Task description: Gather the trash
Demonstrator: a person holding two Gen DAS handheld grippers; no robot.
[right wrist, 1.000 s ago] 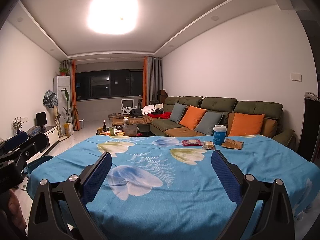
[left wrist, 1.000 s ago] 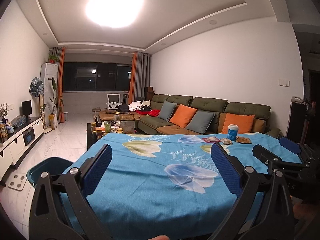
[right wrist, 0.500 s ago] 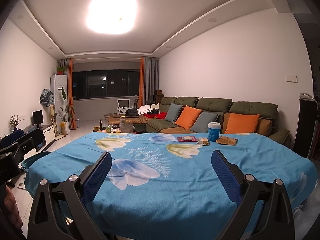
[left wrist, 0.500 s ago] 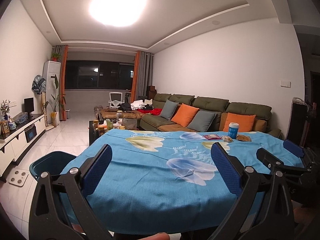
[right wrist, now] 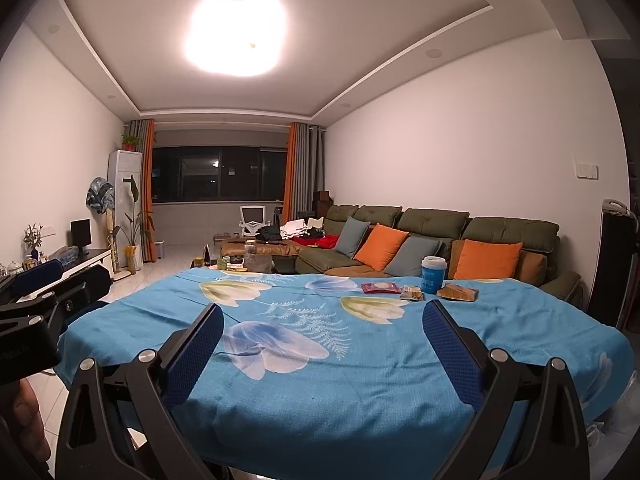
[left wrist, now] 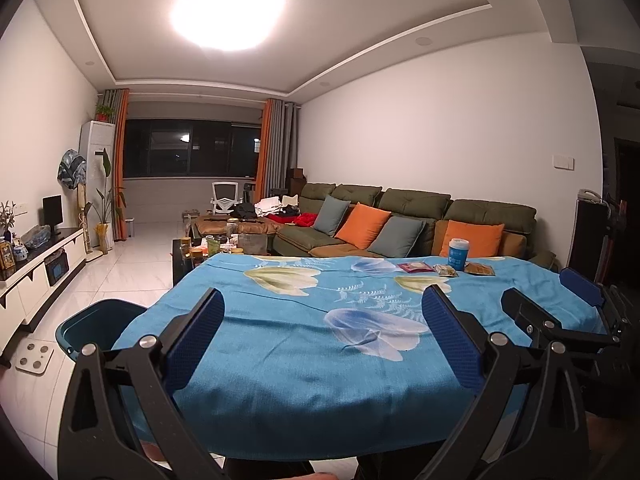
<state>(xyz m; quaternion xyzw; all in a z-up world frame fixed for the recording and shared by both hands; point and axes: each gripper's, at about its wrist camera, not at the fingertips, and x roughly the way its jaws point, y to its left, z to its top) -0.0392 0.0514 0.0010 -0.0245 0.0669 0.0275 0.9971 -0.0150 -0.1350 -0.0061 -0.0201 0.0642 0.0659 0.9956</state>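
Blue floral cloth covers the surface where the trash waits at the far edge: a red wrapper, a small snack packet, a blue lidded cup and a brown packet, lying close together in a row in front of the sofa. Both tools hang at the near edge, well apart from the litter. The left gripper has its fingers spread wide and holds nothing; the right gripper is likewise spread and bare. A teal bin stands on the floor beside the surface's left corner. The step in hand appears to be the approach. Done well, it likely means carrying the right tool forward over the cloth, coming down on one flat packet at a time, and keeping clear of the upright cup, which could tip if nudged.
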